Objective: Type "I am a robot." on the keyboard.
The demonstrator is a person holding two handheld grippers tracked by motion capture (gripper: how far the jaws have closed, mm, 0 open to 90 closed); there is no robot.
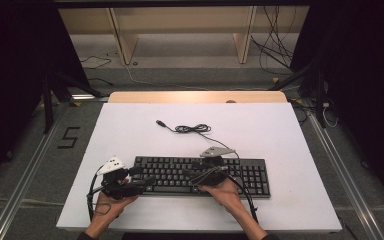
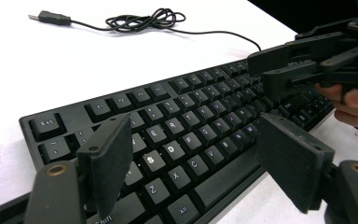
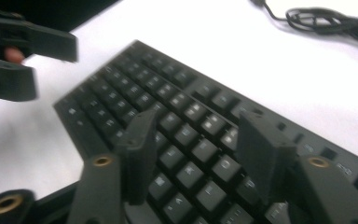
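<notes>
White table (image 1: 130, 130): keyboard (image 1: 180, 172) (grippers open).

Blurred keyboard (image 3: 177, 140) key legends, right gripper view.

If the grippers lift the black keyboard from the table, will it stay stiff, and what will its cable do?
The keyboard is a long flat slab, so it probably stays stiff but may tilt if lifted at one end. Its thin cable lies in a loose coil on the table; it is likely floppy and would drag behind.
</notes>
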